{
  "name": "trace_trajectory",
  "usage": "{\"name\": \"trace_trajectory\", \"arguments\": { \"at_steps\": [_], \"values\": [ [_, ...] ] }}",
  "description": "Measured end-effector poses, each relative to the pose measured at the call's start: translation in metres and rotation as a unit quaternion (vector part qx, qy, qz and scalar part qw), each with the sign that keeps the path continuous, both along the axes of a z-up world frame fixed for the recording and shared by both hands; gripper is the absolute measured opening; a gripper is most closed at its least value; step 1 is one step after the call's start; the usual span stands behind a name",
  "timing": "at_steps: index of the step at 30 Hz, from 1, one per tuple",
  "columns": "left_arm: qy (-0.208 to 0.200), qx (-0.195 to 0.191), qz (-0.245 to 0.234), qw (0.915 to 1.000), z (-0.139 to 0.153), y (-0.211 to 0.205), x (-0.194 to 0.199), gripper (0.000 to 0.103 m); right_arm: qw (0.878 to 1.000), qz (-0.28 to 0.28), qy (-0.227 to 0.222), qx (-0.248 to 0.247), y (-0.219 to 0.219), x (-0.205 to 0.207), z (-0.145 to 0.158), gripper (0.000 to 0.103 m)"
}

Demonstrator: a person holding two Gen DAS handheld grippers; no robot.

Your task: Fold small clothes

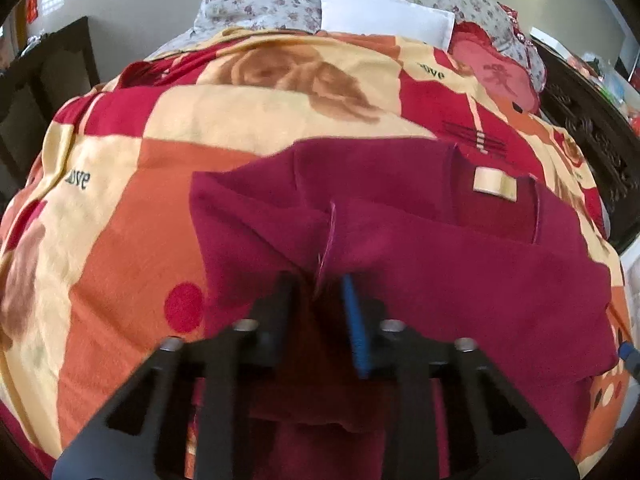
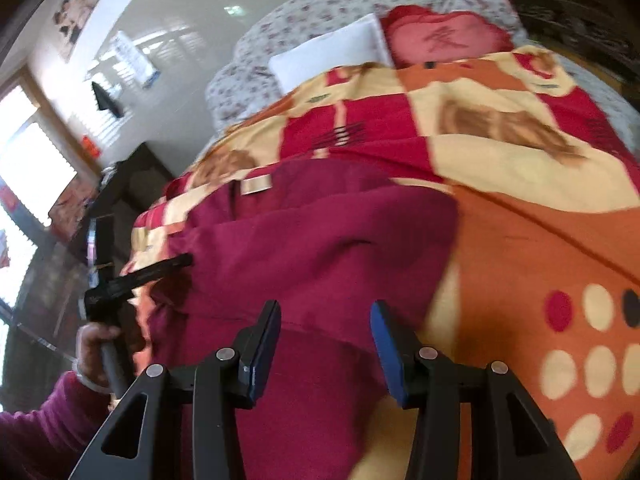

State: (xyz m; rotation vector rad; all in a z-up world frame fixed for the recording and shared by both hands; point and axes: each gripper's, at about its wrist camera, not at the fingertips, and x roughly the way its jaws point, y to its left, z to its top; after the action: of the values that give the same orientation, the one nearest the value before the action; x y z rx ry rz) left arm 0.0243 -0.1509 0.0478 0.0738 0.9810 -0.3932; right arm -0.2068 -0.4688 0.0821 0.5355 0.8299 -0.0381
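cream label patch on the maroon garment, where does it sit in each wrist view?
Left wrist: cream label right of centre, upper part of the maroon garment.
Right wrist: cream label left of centre, at the garment's far edge.
Shared landmark: white pillow at the bed's head.

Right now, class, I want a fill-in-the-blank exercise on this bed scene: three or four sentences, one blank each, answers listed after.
1. The maroon garment lies on a patchwork ____ of red, orange and cream.
2. The left tool is ____ on a fold of the garment.
3. The right tool hovers over the garment with its fingers ____.
4. Behind the blanket, the plain pillow is coloured ____.

Missing words: blanket; shut; open; white
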Motion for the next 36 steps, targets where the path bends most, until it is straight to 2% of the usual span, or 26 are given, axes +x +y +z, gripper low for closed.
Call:
{"name": "trace_trajectory", "arguments": {
  "at_steps": [2, 4, 5, 9, 12, 14, 16, 18, 19, 23, 27, 30, 31, 32, 34, 36],
  "values": [
    [0.004, -0.024, 0.001, 0.9997, 0.010, 0.007, 0.003, 0.004, 0.999, 0.004, 0.013, -0.031, 0.004, -0.001, -0.002, 0.046],
    [0.018, -0.061, -0.002, 0.9980, 0.019, 0.016, 0.008, 0.004, 0.997, 0.023, 0.023, -0.068, 0.014, 0.001, -0.005, 0.047],
    [0.012, -0.072, 0.001, 0.9973, 0.027, 0.022, 0.008, 0.004, 0.996, 0.034, 0.027, -0.083, 0.019, 0.003, -0.006, 0.048],
    [0.001, -0.061, -0.004, 0.9981, 0.037, 0.029, 0.005, 0.004, 0.986, 0.041, 0.052, -0.153, 0.032, 0.010, -0.020, 0.050],
    [0.029, -0.060, -0.007, 0.9977, 0.028, 0.031, 0.007, 0.004, 0.989, 0.032, 0.061, -0.134, 0.026, 0.011, -0.028, 0.050],
    [0.040, -0.077, -0.007, 0.9962, 0.021, 0.032, 0.008, 0.004, 0.990, 0.027, 0.059, -0.122, 0.024, 0.010, -0.028, 0.050],
    [0.044, -0.080, -0.010, 0.9958, 0.015, 0.028, 0.006, 0.010, 0.991, 0.026, 0.060, -0.119, 0.023, 0.008, -0.028, 0.050],
    [0.048, -0.069, -0.018, 0.9963, 0.008, 0.020, 0.005, 0.026, 0.990, 0.029, 0.065, -0.118, 0.023, 0.008, -0.028, 0.050],
    [0.052, -0.058, -0.020, 0.9968, 0.003, 0.016, 0.004, 0.028, 0.990, 0.030, 0.066, -0.117, 0.023, 0.007, -0.029, 0.050],
    [0.045, -0.031, -0.015, 0.9984, -0.005, 0.008, 0.000, 0.029, 0.991, 0.027, 0.067, -0.113, 0.021, 0.008, -0.030, 0.050],
    [0.039, -0.036, -0.013, 0.9985, -0.009, 0.007, -0.004, 0.035, 0.993, 0.022, 0.063, -0.099, 0.019, 0.008, -0.033, 0.052],
    [0.037, -0.026, -0.029, 0.9986, -0.008, 0.000, -0.004, 0.033, 0.993, 0.018, 0.066, -0.096, 0.018, 0.009, -0.036, 0.052],
    [0.033, -0.027, -0.033, 0.9985, -0.007, -0.002, -0.005, 0.026, 0.993, 0.017, 0.064, -0.093, 0.018, 0.008, -0.037, 0.052],
    [0.034, -0.031, -0.036, 0.9983, -0.007, -0.003, -0.004, 0.015, 0.994, 0.015, 0.063, -0.090, 0.017, 0.008, -0.037, 0.052],
    [0.044, -0.052, -0.038, 0.9969, -0.003, -0.001, -0.004, 0.014, 0.994, 0.011, 0.062, -0.093, 0.017, 0.008, -0.038, 0.052],
    [0.036, -0.071, -0.041, 0.9959, 0.007, 0.005, -0.007, 0.013, 0.993, 0.006, 0.061, -0.101, 0.018, 0.008, -0.038, 0.052]
  ]
}}
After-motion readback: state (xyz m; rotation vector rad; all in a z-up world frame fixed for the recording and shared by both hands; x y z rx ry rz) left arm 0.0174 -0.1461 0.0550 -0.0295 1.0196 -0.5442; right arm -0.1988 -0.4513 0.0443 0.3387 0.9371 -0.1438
